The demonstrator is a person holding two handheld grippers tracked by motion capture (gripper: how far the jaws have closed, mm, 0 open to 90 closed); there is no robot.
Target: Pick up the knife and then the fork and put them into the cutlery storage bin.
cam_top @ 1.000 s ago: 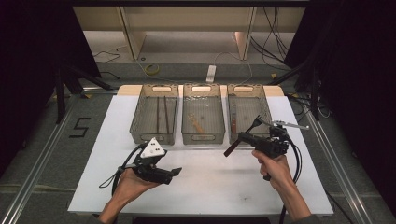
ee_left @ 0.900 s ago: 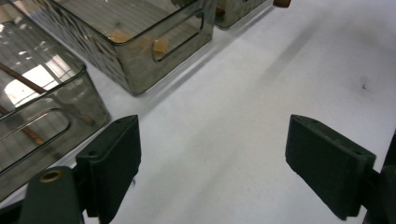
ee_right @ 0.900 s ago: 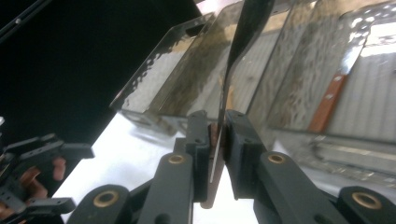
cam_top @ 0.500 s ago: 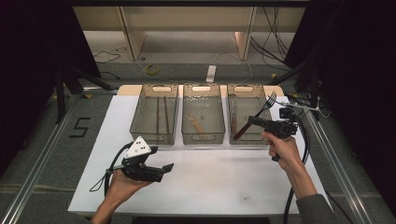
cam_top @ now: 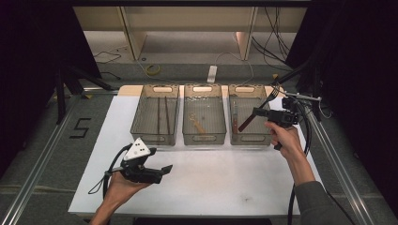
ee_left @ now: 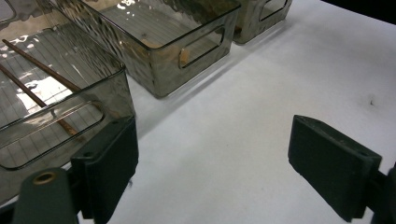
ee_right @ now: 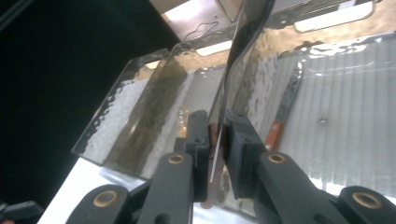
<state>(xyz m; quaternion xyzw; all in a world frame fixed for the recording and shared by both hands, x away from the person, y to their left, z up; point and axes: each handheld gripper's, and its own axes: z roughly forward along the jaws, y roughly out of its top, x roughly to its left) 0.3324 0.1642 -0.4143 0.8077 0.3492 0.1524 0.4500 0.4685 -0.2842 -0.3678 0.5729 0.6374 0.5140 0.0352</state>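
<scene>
right gripper (cam_top: 257, 112): jaws clamped on fork (cam_top: 263, 105) over right bin (cam_top: 253, 138) | left gripper (cam_top: 162, 169): jaws wide apart, empty

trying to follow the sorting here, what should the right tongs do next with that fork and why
Probably lower the fork into the right-hand bin and open. The right tongs are shut on it at the neck, holding it tilted above that bin, where another wooden-handled utensil already lies. The left bin holds chopsticks, and the left tongs are open above the table.

A black "5" (cam_top: 80, 127) on the floor left of the table (cam_top: 263, 187)
</scene>
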